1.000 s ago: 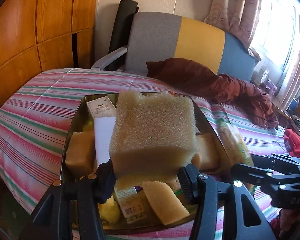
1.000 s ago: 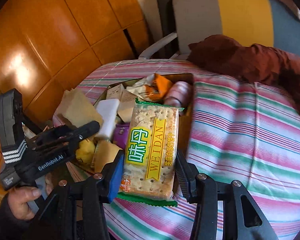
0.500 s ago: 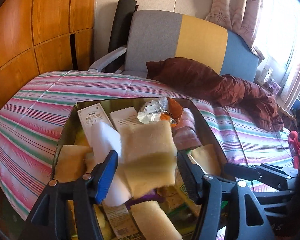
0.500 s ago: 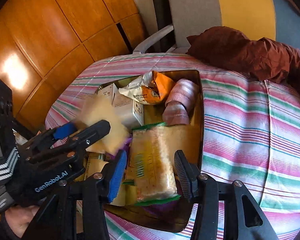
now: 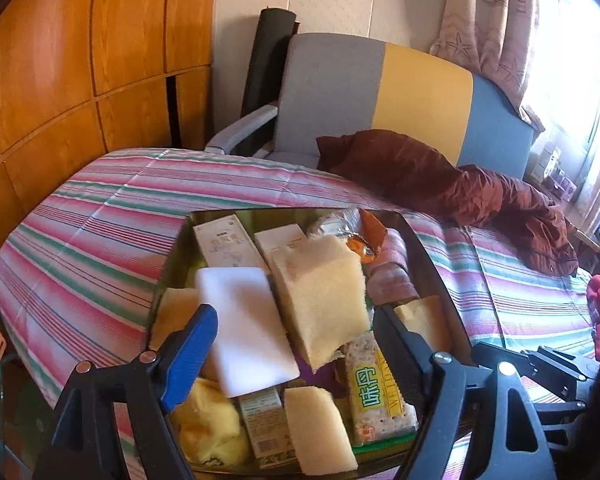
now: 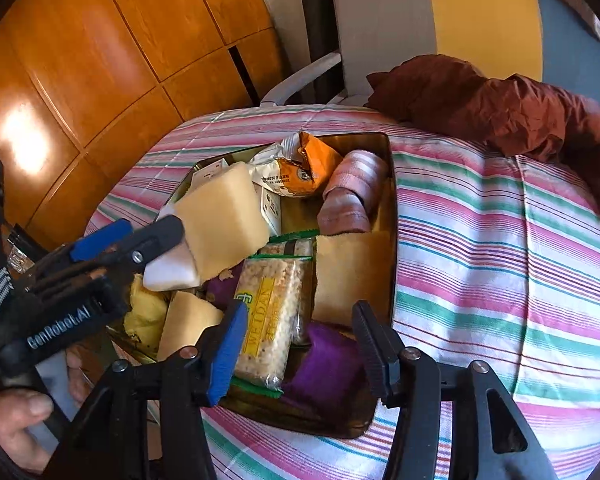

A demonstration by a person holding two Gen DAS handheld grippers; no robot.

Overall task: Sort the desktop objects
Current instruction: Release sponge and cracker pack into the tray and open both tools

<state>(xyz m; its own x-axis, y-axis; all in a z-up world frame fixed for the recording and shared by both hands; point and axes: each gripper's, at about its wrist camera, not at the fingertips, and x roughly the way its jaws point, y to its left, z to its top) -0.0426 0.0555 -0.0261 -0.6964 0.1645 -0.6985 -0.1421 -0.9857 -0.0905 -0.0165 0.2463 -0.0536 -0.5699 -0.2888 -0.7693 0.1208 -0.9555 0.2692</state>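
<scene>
Orange wooden panelling (image 5: pixel 80 60) is seen behind a surface (image 5: pixel 100 216) draped in a pink, green and white striped cloth, with a grey, yellow and blue chair (image 5: pixel 400 100) and a crumpled dark red garment (image 5: pixel 460 188) at its far side. On the cloth a dark metal tin (image 6: pixel 390 200) is set, crowded with sorted things. The left hand-held gripper (image 5: pixel 292 344) is held above the near end of the tin with its jaws spread wide; they have just been opening, and nothing is gripped between them. A large yellow sponge (image 5: pixel 320 296) is seen tilted over the pile below that gripper, partly over a white block (image 5: pixel 244 320); whether it rests on the pile cannot be told. The right hand-held gripper (image 6: pixel 296 352) is held over the near edge of the tin, its jaws parted and just lately opening, with no pad touching anything. A cracker packet (image 6: pixel 272 316) is laid lengthwise in the tin under that gripper, beside a purple pouch (image 6: pixel 324 364) and a flat yellow sponge (image 6: pixel 352 272). An orange snack bag (image 6: pixel 300 168) and a rolled pink cloth (image 6: pixel 352 192) are lodged at the far end.
</scene>
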